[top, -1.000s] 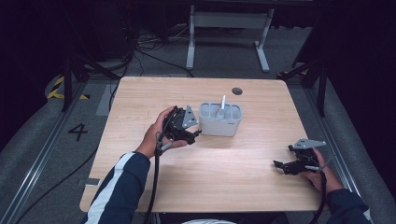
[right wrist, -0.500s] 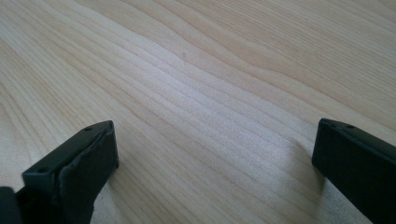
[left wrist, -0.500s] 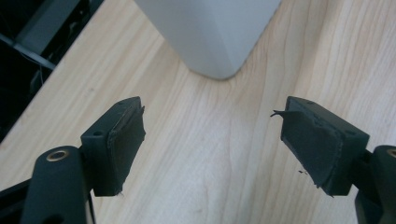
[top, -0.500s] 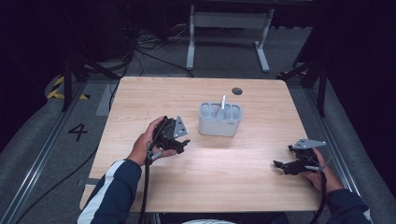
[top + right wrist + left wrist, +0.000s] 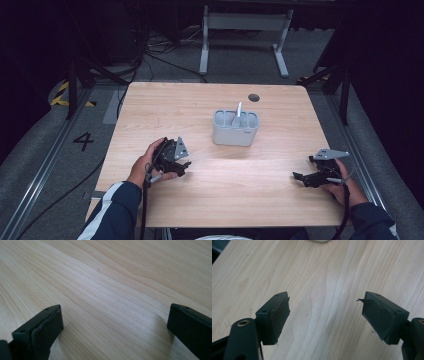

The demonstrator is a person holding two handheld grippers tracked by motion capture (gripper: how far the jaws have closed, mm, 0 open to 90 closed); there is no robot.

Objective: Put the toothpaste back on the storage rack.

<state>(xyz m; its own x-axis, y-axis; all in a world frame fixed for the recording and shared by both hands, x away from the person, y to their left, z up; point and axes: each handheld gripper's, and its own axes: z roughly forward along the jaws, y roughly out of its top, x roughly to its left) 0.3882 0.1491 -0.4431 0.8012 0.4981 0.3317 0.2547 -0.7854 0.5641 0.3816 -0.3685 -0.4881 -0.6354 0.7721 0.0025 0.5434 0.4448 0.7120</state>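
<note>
Left gripper (image 5: 181, 168) empty, jaws apart, low over table (image 5: 280, 200); right gripper (image 5: 300, 178) likewise, resting; grey caddy (image 5: 235, 132) with 1 utensil (image 5: 238, 114) mid-table, well apart; careless reach could tip caddy.

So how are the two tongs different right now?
The left tongs sit near the grey caddy, while the right tongs rest far off by the table's right edge. The left tongs' grey plate tips up on edge; the right tongs' plate lies nearly flat. The left tongs point right, the right tongs point left. Both are black, open, and hold nothing.
</note>
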